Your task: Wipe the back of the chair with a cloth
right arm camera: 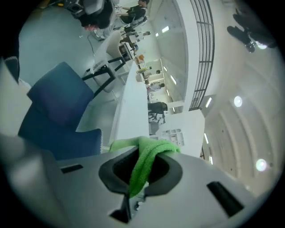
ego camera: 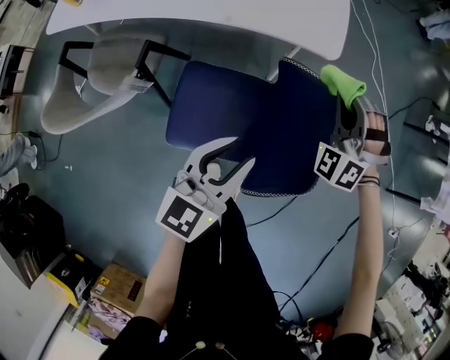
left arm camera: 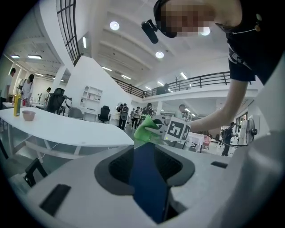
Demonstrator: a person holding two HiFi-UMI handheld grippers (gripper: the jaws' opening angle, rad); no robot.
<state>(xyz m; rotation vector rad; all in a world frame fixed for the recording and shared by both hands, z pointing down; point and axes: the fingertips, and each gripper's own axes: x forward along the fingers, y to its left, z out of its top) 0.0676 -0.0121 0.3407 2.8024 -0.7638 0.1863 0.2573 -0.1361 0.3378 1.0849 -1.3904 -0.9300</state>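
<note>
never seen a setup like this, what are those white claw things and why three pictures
No robot here: a person holds a white two-jaw gripper in each hand. The head view looks down from a camera on the person's head; the two gripper views come from cameras riding on the grippers, looking along their jaws. The left gripper is open, with the edge of the blue chair back between its jaws. The right gripper is clamped on a green cloth. A white table stands beyond the chair.
</note>
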